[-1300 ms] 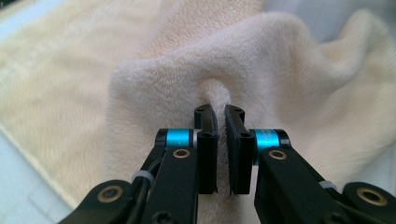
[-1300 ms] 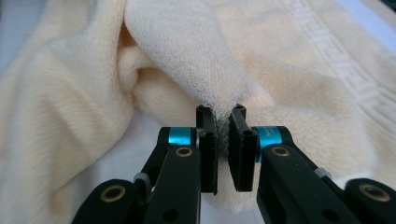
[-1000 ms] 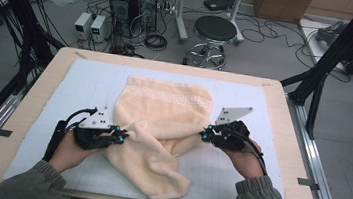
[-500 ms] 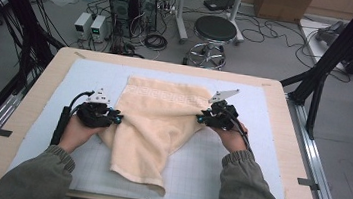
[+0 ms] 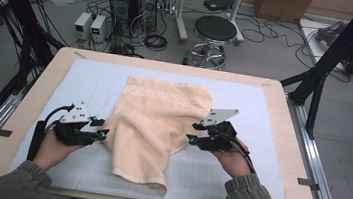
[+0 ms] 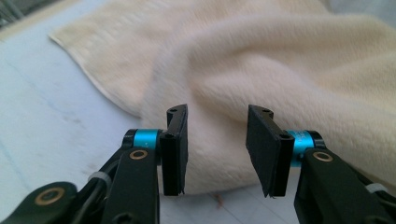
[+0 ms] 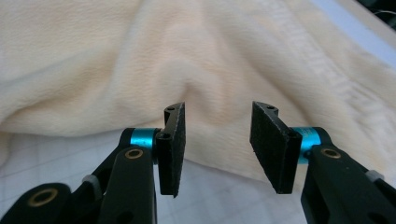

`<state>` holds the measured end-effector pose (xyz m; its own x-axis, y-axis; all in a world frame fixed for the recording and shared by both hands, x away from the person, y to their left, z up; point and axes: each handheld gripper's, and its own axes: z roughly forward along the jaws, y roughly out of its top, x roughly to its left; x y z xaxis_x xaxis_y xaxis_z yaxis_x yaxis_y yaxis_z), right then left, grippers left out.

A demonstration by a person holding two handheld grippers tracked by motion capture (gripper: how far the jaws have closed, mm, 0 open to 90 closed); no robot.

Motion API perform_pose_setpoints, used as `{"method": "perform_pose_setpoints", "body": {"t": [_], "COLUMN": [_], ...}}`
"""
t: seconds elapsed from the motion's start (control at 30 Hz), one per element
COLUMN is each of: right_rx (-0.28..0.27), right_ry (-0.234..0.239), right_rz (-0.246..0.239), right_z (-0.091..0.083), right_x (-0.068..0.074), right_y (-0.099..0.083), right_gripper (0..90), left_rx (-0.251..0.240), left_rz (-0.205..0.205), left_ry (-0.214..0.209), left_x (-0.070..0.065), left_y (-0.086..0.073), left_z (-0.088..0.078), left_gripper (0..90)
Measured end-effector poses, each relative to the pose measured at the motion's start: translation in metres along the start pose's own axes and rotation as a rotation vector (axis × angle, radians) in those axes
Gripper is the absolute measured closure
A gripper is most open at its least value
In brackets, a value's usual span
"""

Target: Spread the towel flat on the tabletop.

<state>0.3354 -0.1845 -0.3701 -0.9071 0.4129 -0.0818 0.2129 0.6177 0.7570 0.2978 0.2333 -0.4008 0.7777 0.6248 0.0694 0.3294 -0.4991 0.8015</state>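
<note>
A cream towel (image 5: 156,122) lies rumpled on the pale blue mat (image 5: 91,79), its far edge flat and a narrower tail reaching toward the near edge. My left gripper (image 5: 102,128) sits at the towel's left side. Its jaws have just been opening, and the pads (image 6: 175,149) stand apart just short of a towel fold (image 6: 280,70). My right gripper (image 5: 192,131) is at the towel's right side. Its jaws have also just been opening, and the black pads (image 7: 275,144) are clear of the towel (image 7: 140,60). Neither gripper holds anything.
The mat covers a wooden table (image 5: 282,121) with dark frame posts at both sides. Behind the table's far edge, a stool (image 5: 215,31) and electronics boxes (image 5: 125,3) stand on the floor among cables. Bare mat lies left and right of the towel.
Both grippers were shut on the towel's sides, carried them away from the person, then let go and drew back. The towel now lies longer and narrower.
</note>
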Motion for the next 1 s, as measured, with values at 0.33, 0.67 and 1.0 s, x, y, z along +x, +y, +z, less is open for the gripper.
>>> {"method": "perform_pose_setpoints", "body": {"t": [0.33, 0.67, 1.0], "right_rx": [0.041, 0.070, 0.067], "right_ry": [0.084, 0.147, 0.081], "right_rz": [0.029, -0.002, 0.034], "right_z": [0.057, 0.072, 0.024], "right_x": [0.015, 0.016, -0.001], "right_y": [-0.022, -0.026, -0.044], "right_gripper": [60.5, 86.5, 87.1], "left_rx": [0.086, 0.084, 0.001], "left_rz": [0.028, 0.030, 0.025], "left_ry": [-0.091, -0.114, -0.095], "left_x": [-0.019, -0.022, -0.016], "left_y": [-0.008, -0.004, 0.001], "left_z": [0.044, 0.048, 0.003], "left_gripper": [59.9, 85.2, 86.1]}}
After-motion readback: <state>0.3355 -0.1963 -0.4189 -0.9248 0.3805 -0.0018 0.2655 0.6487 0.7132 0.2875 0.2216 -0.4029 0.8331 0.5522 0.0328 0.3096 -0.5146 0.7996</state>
